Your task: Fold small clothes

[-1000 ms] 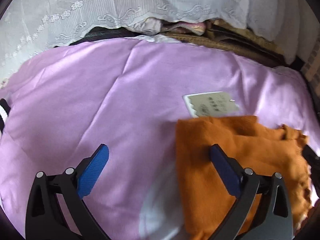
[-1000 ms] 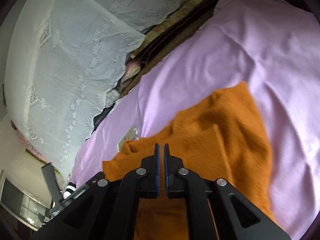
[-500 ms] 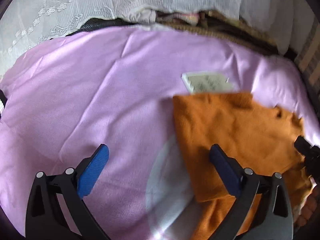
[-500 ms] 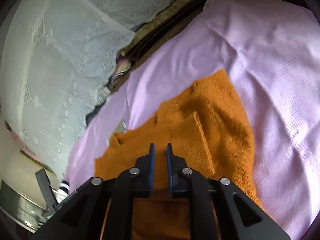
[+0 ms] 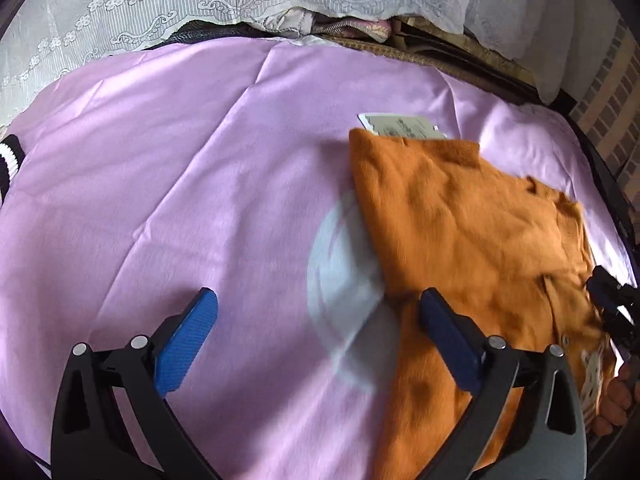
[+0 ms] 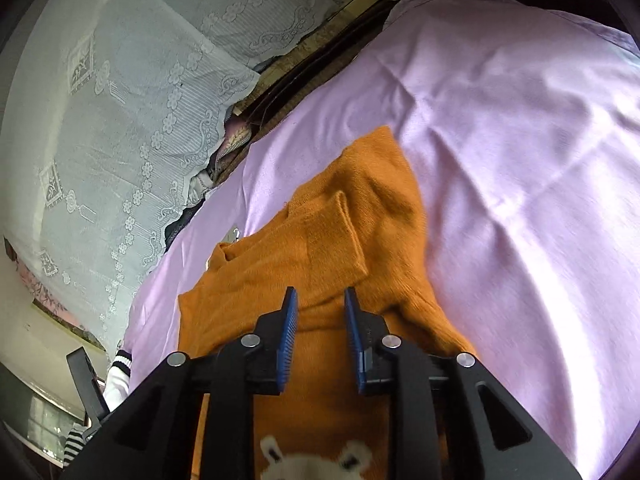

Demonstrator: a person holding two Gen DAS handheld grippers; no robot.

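An orange knitted child's sweater [image 5: 472, 240] with a cream animal face on its front lies partly folded on the right half of a pink satin bedspread [image 5: 180, 184], its far edge overlapping a pale printed paper tag [image 5: 404, 126], while white lace curtains [image 5: 200, 4] hang along the bed's far edge and a black-and-white striped cuff [image 5: 8, 156] shows at its left edge. The left gripper [image 5: 316, 332] hovers wide open and empty, its right blue pad over the sweater's near-left edge. The right gripper [image 6: 320, 316] sits low over the sweater [image 6: 320, 248], jaws parted narrowly and gripping nothing, just short of a folded-over sleeve.
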